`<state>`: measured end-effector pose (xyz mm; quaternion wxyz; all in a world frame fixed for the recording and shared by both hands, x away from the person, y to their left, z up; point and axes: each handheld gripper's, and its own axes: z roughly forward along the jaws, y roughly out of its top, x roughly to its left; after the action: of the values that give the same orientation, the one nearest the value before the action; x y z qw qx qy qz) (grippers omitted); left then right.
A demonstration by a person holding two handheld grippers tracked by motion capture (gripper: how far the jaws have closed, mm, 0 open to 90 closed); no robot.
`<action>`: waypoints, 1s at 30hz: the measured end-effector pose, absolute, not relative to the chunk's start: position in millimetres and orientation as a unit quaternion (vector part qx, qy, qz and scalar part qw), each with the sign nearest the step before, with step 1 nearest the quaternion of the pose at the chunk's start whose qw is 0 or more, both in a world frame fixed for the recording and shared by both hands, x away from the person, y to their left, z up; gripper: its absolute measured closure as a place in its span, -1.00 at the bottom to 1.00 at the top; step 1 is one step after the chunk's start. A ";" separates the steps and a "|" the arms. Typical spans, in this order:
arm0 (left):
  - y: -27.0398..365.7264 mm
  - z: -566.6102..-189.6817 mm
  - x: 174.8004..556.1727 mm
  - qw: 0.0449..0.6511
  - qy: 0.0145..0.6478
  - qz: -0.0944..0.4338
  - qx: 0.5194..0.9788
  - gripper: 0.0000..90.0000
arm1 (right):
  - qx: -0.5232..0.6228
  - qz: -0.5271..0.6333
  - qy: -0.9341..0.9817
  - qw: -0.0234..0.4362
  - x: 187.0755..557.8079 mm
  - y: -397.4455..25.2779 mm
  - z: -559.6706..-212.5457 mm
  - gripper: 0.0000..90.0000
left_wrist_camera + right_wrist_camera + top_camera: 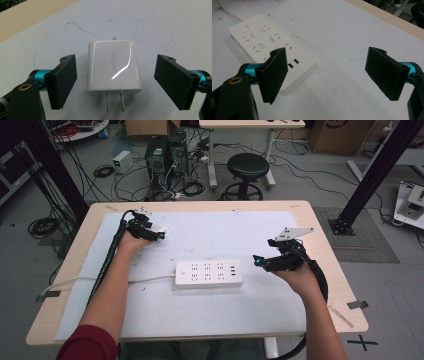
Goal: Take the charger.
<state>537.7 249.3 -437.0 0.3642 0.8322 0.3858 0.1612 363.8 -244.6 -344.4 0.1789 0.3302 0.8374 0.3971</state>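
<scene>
A white UGREEN charger plug [113,67] lies flat on the white mat, its two prongs pointing toward the camera in the left gripper view. My left gripper [117,82] is open, with one jaw on either side of the charger and neither touching it. From above, the left gripper [157,234] is at the mat's far left with the charger [163,229] at its tip. A white power strip [209,274] lies in the middle of the mat. My right gripper [259,262] is open, just right of the strip's end [294,62], holding nothing.
The white mat [200,315] covers most of the wooden table [335,270]. The strip's white cable [150,280] runs left off the table edge. Beyond the far edge are a black stool [247,167], computer towers and tangled cables on the floor.
</scene>
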 end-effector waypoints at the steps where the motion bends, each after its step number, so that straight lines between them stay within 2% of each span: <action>1: 249.1 -439.0 537.8 0.365 0.387 0.159 0.832 -0.58 | 0.330 0.397 0.837 0.179 363.8 -244.6 -344.4 -0.58; 17: 248.3 -444.1 539.6 0.357 0.379 0.164 0.837 -0.23 | 0.329 0.395 0.838 0.180 362.0 -243.7 -343.7 -0.58; 20: 248.4 -444.2 539.3 0.357 0.381 0.162 0.837 -0.08 | 0.330 0.395 0.839 0.179 361.3 -242.9 -344.1 -0.58; 30: 248.3 -441.0 536.7 0.357 0.373 0.157 0.842 -0.06 | 0.332 0.395 0.838 0.178 360.4 -242.5 -344.4 -0.58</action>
<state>536.7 248.3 -441.0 0.3569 0.8422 0.3725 0.1568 360.4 -242.5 -344.4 0.1779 0.3321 0.8381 0.3946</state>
